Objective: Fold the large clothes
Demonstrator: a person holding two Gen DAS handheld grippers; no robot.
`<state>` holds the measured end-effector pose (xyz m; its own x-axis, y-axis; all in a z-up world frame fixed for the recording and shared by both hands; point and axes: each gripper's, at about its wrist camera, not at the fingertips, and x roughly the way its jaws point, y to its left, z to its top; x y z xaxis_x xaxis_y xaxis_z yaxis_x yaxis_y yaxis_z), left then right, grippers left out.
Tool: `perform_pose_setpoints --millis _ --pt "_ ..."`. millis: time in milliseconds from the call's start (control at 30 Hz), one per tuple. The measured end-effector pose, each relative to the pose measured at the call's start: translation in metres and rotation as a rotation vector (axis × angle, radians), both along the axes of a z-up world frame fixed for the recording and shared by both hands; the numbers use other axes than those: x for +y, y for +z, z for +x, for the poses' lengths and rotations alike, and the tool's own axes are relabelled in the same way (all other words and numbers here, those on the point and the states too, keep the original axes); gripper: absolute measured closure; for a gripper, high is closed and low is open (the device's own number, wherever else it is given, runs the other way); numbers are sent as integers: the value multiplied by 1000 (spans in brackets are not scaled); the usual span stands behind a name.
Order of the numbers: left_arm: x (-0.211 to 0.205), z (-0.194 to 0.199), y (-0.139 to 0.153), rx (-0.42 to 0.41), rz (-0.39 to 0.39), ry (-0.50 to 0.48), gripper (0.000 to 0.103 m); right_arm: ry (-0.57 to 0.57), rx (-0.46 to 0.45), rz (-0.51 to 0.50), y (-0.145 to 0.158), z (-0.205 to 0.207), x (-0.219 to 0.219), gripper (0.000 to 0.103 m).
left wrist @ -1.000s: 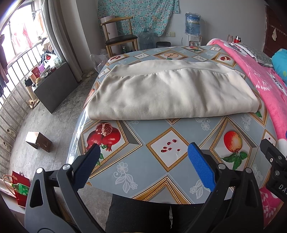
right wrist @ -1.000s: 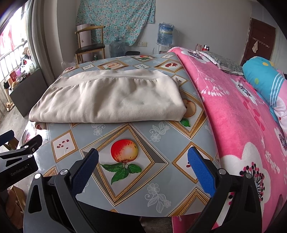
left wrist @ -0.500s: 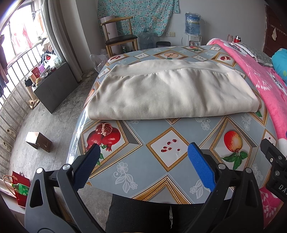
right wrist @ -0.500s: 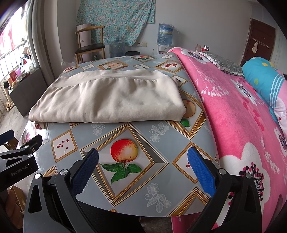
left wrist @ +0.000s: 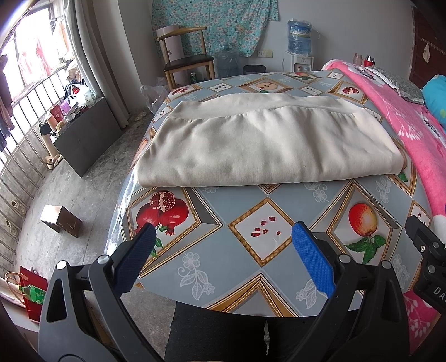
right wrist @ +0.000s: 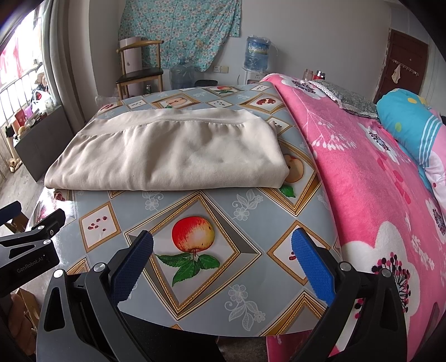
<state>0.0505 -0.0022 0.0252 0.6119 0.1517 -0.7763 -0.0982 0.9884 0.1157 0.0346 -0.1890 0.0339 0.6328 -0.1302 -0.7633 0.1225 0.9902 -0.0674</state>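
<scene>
We see the folded cream garment lying flat across the far half of the fruit-patterned tablecloth, while our left gripper and right gripper hover empty, jaws wide apart, above the near edge.

A pale grey wall fills the top of the frame, with a floral teal cloth hung at upper centre. Below it stands a wooden chair, and to its right a water dispenser with a blue bottle. At the left, daylight comes through a barred window beside a grey curtain. The concrete floor carries a dark low cabinet and a small brown box. A brown door shows at upper right.
</scene>
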Motion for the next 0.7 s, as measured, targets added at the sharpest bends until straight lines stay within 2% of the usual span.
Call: perform_pose_setpoints --millis 700 --pt "3 1 1 1 0 -2 9 0 -1 -5 0 0 1 6"
